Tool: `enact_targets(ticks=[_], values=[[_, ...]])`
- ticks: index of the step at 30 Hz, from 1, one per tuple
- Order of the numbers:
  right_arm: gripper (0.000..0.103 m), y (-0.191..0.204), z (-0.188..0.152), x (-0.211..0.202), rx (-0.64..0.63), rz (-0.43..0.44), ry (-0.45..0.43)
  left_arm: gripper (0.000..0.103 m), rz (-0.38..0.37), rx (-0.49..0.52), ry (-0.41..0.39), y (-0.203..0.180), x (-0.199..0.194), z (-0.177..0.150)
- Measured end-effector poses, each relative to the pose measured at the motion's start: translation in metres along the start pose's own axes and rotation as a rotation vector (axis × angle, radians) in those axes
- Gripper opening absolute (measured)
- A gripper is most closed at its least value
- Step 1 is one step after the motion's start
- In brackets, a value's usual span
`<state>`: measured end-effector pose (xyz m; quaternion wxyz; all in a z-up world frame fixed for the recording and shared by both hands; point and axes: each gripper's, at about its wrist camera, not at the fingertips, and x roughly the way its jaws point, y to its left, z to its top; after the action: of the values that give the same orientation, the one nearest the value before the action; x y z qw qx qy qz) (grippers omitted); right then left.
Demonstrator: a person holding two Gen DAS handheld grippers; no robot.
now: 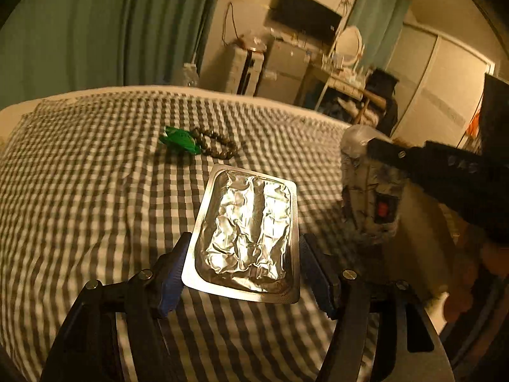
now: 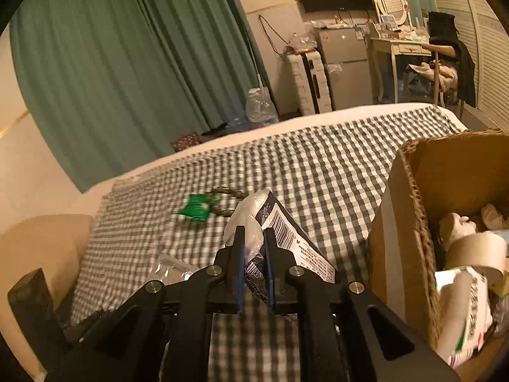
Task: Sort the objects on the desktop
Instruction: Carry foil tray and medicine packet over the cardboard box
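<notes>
The left tongs [image 1: 243, 273] clamp a foil blister pack [image 1: 246, 232]. The right tongs [image 2: 254, 238] clamp a printed packet [image 2: 280, 232] above the checked bed [image 2: 318, 172], left of the box [image 2: 413, 222].

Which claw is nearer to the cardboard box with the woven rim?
Right. The right claw, shut on a white packet, is beside the box; the left claw holds a foil blister pack farther off.

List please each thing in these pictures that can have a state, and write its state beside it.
Left gripper: jaws set around the foil blister pack, contact unclear.
Foil blister pack: foil side up, crumpled, tilted.
Right gripper: jaws shut on the plastic packet.
Plastic packet: lifted above the checked cloth, barcode showing.
Green wrapper: lying on the checked cloth.
Bead bracelet: lying beside the green wrapper.
Cardboard box: open, partly filled.
</notes>
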<state>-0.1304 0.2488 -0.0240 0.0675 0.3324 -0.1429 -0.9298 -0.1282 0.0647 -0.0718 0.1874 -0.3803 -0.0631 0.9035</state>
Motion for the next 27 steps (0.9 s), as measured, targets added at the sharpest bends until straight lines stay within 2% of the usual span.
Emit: enact_targets(ticks=[6,9,16,21,25,27], values=[[0.01,0.025,-0.003,-0.051,-0.034,0.051,-0.049,0.068,0.024,0.012,-0.063,-0.023,-0.046,0.013],[0.01,0.033,0.002,-0.078,-0.054,0.063,-0.086,0.068,0.023,0.06,-0.107,-0.041,-0.077,0.02],[0.01,0.022,0.015,-0.137,-0.097,0.034,-0.166,0.068,-0.037,0.12,-0.159,-0.098,-0.112,0.028],[0.01,-0.014,0.029,-0.171,-0.098,-0.019,-0.204,0.068,-0.109,0.187,-0.166,-0.153,-0.102,0.043],[0.01,-0.053,0.045,-0.183,-0.064,-0.085,-0.21,0.068,-0.188,0.236,-0.132,-0.21,-0.082,0.054],[0.01,-0.076,0.052,-0.186,-0.05,-0.129,-0.2,0.068,-0.204,0.264,-0.109,-0.237,-0.067,0.055]])
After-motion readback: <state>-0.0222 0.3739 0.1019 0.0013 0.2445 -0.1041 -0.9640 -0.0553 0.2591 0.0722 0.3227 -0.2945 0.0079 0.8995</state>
